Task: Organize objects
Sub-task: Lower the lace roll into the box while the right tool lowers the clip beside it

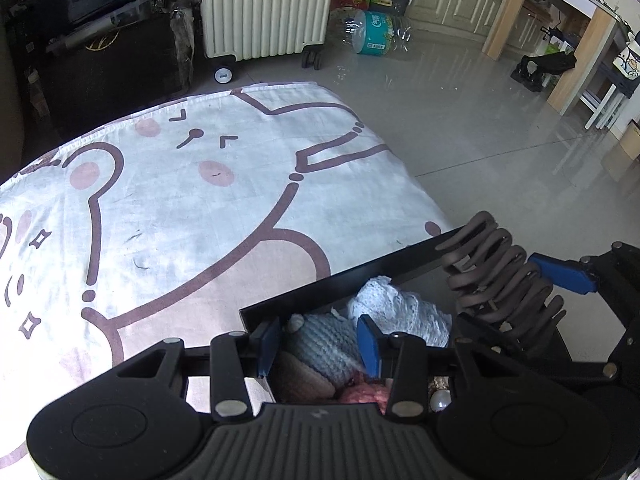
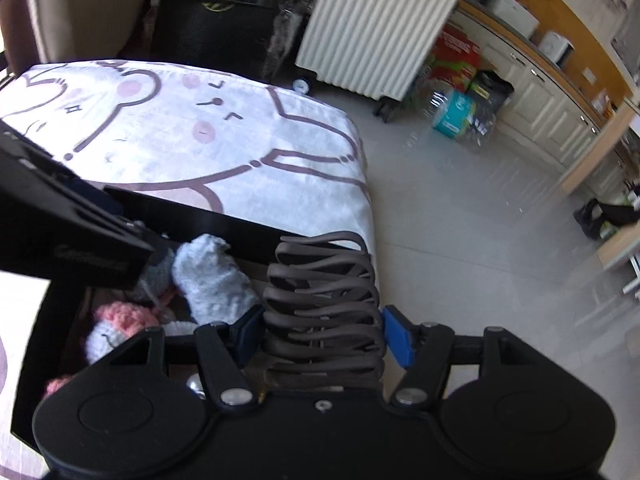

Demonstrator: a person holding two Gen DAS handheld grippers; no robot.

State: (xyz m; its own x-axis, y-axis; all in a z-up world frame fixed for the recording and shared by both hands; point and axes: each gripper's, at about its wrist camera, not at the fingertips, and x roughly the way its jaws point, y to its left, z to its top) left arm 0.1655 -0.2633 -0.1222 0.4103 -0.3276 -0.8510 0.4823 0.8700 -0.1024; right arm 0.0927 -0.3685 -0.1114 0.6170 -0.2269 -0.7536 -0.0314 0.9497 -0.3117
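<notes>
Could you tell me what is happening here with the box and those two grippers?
A person is tidying small things into a black box that sits on a cartoon-print cloth. The right hand-held gripper is clamped on a brown wavy hair claw at the box's right end. The left hand-held gripper hovers over a blue knitted piece in the box, its pads either side without clearly pressing. A white lacy piece and pink knitted items already lie inside.

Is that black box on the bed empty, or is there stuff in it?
Not empty. The black box holds knitted pieces: a white one, a blue-grey one, and a pink one.
</notes>
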